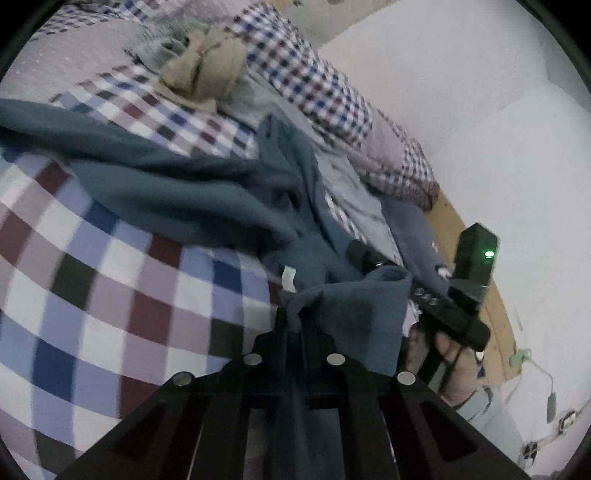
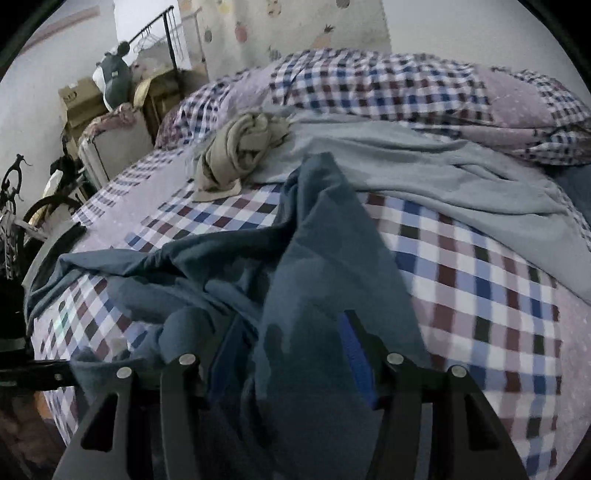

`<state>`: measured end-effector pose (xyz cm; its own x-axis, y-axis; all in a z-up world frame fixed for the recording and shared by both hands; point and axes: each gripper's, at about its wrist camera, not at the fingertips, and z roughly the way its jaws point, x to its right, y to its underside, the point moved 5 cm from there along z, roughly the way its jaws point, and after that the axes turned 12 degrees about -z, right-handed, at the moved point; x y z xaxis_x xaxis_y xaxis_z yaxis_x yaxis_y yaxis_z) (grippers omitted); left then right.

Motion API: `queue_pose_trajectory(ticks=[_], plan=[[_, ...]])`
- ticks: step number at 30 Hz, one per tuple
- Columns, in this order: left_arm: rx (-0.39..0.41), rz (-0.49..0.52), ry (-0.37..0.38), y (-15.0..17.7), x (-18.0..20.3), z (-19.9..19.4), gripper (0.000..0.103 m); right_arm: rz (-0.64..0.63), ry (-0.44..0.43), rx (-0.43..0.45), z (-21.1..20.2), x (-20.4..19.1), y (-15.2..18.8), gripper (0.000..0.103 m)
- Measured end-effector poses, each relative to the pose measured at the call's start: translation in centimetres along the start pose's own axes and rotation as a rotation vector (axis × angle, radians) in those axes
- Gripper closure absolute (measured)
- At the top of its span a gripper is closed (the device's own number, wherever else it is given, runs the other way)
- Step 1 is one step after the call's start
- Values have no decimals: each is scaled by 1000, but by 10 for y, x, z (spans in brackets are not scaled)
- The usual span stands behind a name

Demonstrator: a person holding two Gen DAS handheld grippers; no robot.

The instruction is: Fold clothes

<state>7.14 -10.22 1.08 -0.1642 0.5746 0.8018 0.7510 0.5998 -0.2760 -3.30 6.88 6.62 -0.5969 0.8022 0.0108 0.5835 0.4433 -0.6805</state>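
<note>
A teal garment (image 1: 207,184) lies crumpled across the checked bedsheet (image 1: 110,288). One edge of it, near a white label (image 1: 289,277), is lifted. My left gripper (image 1: 291,321) is shut on that edge, its fingers pressed together. In the right wrist view the same teal garment (image 2: 314,258) rises in a ridge and drapes over my right gripper (image 2: 288,332). That gripper's fingers stand wide apart, with one blue pad (image 2: 356,347) showing and the other finger covered by cloth. A hand (image 1: 454,354) holds the right gripper (image 1: 364,254) close beside the left one.
Farther up the bed lie a twisted beige garment (image 2: 240,147), a flat light grey garment (image 2: 424,173) and a dark blue one (image 1: 413,236). A checked quilt (image 2: 388,85) is bunched at the head. Boxes (image 2: 81,103), a clothes rack (image 2: 166,33) and a bicycle stand left of the bed.
</note>
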Motion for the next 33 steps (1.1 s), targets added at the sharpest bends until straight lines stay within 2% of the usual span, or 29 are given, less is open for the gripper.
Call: queue_pose_trajectory(ticks=[2,3,4,8,13,15,20,23,25,29,32,33], plan=[[31,-21,10,-8,-3,-7,99,2,-3,-48,16,-2,-4,56],[46,-31,14,-12,-4,-11,99,-7,15,-68,21,-2,-5,80],[61,-41,19,-16,-6,-15,99,-16,34,-87,25,-2,-5,93],[123,-82,38,-32,-12,-30,100,18,95,-25,-1,12,-6,95],[243,-183,49,-62,-32,-65,100,200,169,91,-68,59,17,96],[308,-208,49,-75,-39,-83,100,290,185,111,-98,78,43,96],[462,-269,73,-103,-58,-135,100,470,178,99,-153,101,118,96],[536,-302,79,-119,-70,-162,100,529,117,73,-174,87,162,96],[591,-320,94,-128,-74,-183,100,508,58,52,-185,67,179,96],[790,-345,118,-131,-80,-244,100,487,96,69,-198,65,175,97],[816,-356,88,-127,-90,-245,100,479,134,92,-206,69,167,89],[824,-359,78,-125,-93,-245,100,476,147,100,-209,70,165,77]])
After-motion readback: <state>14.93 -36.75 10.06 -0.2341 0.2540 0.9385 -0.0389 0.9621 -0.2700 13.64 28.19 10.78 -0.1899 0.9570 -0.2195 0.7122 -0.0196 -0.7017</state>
